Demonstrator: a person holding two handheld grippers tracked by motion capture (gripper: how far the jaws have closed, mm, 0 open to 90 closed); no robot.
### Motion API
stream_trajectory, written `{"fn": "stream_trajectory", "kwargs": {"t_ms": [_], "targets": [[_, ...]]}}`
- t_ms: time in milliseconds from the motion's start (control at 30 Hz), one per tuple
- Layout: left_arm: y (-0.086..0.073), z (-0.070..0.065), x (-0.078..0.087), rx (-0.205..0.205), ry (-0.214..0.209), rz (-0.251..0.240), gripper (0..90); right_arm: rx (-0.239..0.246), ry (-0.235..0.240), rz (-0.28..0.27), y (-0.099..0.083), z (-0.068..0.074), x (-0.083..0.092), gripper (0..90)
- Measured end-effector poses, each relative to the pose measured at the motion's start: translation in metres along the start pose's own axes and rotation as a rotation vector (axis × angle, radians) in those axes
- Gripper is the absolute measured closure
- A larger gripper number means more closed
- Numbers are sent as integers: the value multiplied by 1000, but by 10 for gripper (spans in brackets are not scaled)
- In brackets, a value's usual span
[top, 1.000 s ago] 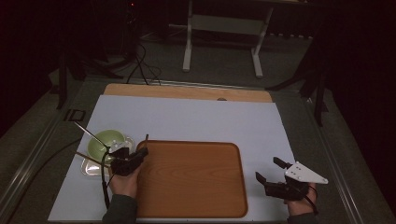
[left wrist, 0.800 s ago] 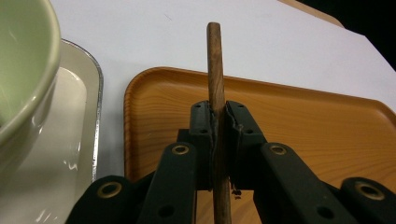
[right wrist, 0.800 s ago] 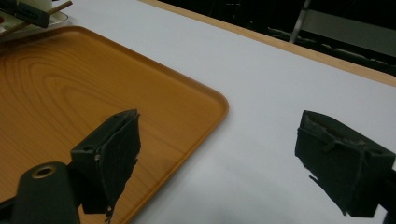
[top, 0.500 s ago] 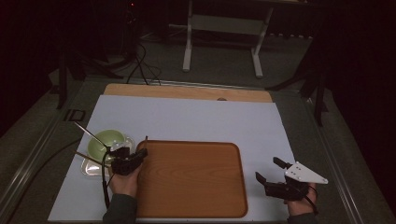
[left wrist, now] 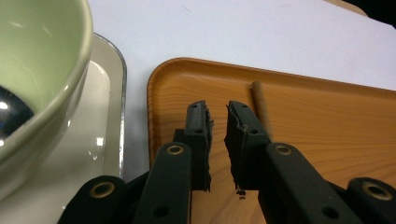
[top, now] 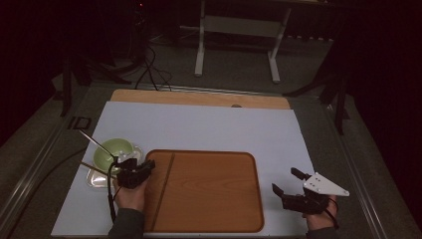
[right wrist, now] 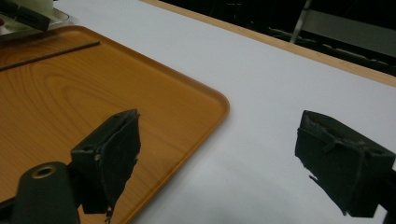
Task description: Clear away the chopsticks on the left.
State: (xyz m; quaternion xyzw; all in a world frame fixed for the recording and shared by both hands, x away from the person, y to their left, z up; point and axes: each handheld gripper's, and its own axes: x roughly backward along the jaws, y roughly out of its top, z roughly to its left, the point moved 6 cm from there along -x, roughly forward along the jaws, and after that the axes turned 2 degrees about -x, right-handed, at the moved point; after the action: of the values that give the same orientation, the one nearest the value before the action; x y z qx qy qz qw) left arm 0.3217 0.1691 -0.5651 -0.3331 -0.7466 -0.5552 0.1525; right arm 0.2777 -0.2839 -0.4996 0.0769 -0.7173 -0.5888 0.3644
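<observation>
The left gripper (top: 135,171) hangs over the left edge of the wooden tray (top: 209,199), and its jaws have just been easing apart: a narrow gap stands between the pads with nothing in it. Just beyond its right jaw, in the left gripper view, a thin wooden chopstick (left wrist: 261,107) lies flat on the tray floor, apart from the pads as far as I can see; from above the same stick runs along the tray close to its left edge, from the far rim toward the near rim. Past the tray's left rim, on the white sheet (top: 209,127) that covers the desk, sits a shallow metal dish (top: 94,178) near the sheet's left edge, and in it stands a pale green bowl (top: 110,151). Something dark and glossy rests low inside the bowl; I cannot tell what it is. A thin rod-like thing sticks up out of the bowl toward the far left. The right gripper (top: 294,191) is held near the sheet's near right corner, just off the tray's right edge, its jaws spread wide and holding nothing, one pad over the tray's corner and the other over bare white sheet.
</observation>
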Motion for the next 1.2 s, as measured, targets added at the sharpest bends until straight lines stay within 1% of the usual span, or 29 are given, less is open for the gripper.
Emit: {"fn": "stream_trajectory", "kwargs": {"t_ms": [200,300,467,667,867,933,967,1100,1200], "targets": [[-1,1,8,0,-5,-24,769,0,-1,1,0,0,0,139],[3,2,15,2,-9,-47,750,1,0,1,0,0,0,139],[8,4,28,-7,-7,-81,712,1,-1,1,0,0,0,139],[17,7,46,-10,-9,-133,655,0,0,0,0,0,0,139],[25,12,67,-24,9,-188,619,0,-2,-2,0,0,0,139],[28,14,74,-30,28,-209,609,0,-2,-2,0,0,0,139],[29,16,77,-31,29,-214,602,1,-2,0,0,0,0,139],[33,24,86,-18,55,-243,585,1,0,-1,0,0,0,139],[35,33,92,5,69,-254,571,0,-1,-1,0,0,0,139]]}}
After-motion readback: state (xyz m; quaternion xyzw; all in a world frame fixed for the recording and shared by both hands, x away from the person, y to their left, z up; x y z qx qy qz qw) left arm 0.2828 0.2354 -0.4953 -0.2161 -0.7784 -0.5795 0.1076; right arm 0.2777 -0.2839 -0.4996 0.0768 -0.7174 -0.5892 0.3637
